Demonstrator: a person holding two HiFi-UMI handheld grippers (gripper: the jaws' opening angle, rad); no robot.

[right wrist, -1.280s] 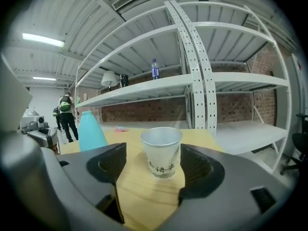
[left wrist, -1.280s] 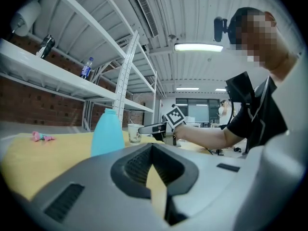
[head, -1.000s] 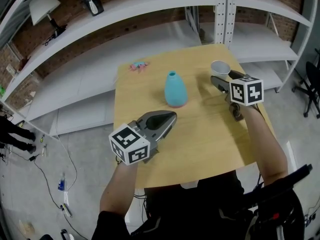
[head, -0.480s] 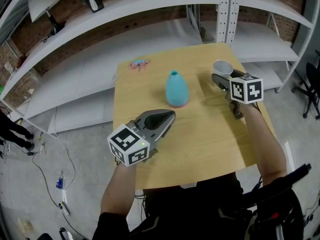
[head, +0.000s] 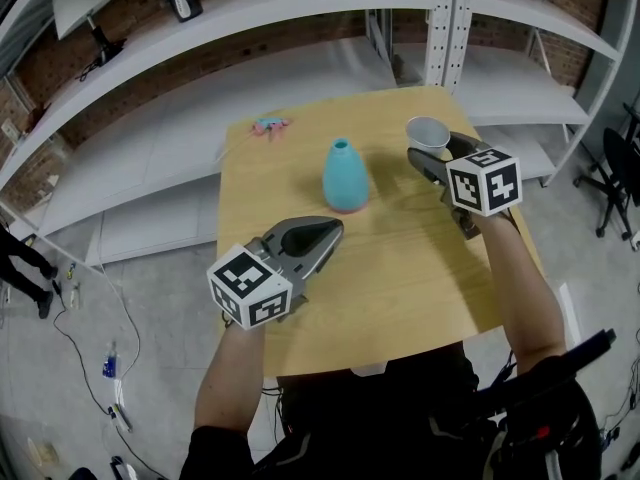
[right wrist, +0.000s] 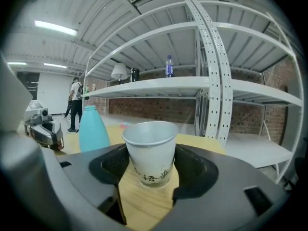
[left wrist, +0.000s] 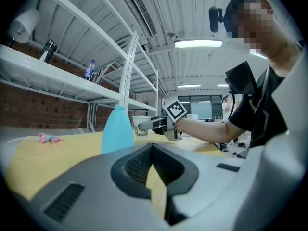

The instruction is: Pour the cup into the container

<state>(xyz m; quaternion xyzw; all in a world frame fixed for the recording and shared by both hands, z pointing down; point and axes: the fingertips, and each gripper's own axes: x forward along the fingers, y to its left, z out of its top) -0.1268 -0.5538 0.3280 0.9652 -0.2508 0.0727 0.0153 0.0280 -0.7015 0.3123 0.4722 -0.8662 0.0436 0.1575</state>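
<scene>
A white paper cup [head: 428, 131] stands upright near the far right corner of the wooden table [head: 400, 268]. My right gripper [head: 438, 146] has one jaw on each side of it, and the jaws are closing. In the right gripper view the cup [right wrist: 150, 150] sits between the jaws with its base on the table. The blue vase-shaped container [head: 344, 176] stands at mid-table, left of the cup. My left gripper [head: 330, 230] hovers nearer the front, shut and empty, pointing at the container [left wrist: 118, 129].
A small pink object [head: 268, 126] lies at the table's far left corner. White metal shelving [head: 445, 28] runs behind the table, with a bottle and a lamp on it. An office chair [head: 620, 168] stands at the right.
The head camera has shifted slightly. Both grippers and the cup keep their places on the table, with the right jaws still around the cup.
</scene>
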